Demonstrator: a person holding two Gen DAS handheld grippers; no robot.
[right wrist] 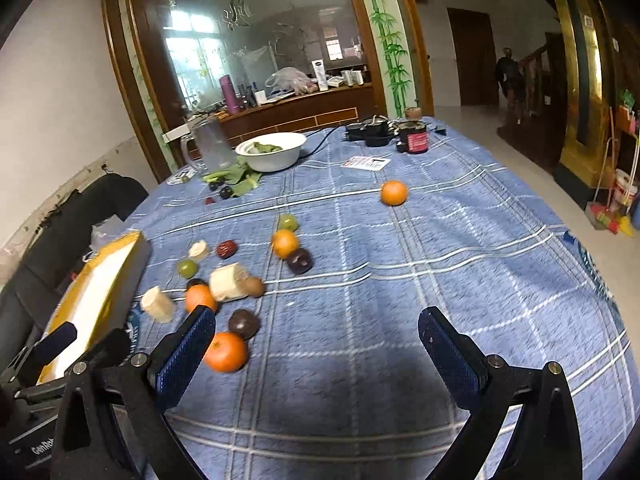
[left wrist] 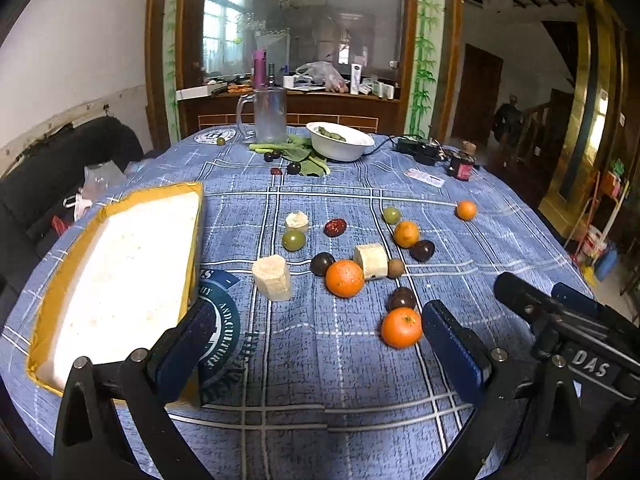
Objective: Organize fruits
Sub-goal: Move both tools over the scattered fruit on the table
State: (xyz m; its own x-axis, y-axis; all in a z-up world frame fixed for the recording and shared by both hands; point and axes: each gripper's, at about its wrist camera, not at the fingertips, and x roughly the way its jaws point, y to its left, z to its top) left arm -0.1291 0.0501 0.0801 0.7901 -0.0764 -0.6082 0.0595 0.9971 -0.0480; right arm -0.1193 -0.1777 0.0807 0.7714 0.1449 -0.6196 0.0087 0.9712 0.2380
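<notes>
Both grippers hovering over the cloth (left wrist: pixel 320 360), jaws spread, holding nothing. Left gripper (left wrist: pixel 320 344): tray (left wrist: pixel 120 280) at its 10 o'clock, fruit (left wrist: pixel 345 278) clustered at 12. Right gripper (right wrist: pixel 316 344): fruit at 10–11 o'clock, lone orange (right wrist: pixel 393 193) at 12, open cloth between.

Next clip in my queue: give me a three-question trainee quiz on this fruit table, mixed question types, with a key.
1. True or false: the foam tray already holds fruit.
2. Multiple choice: the left gripper and right gripper are A) both shut on fruit, B) both open and holding nothing, C) one open, one shut.
3. Fill in: the lone orange lies apart from the cluster, nearer the ____ jar than the tray.

Key: 1 false, the tray shows only bare white foam. 2 B. 3 red.
</notes>
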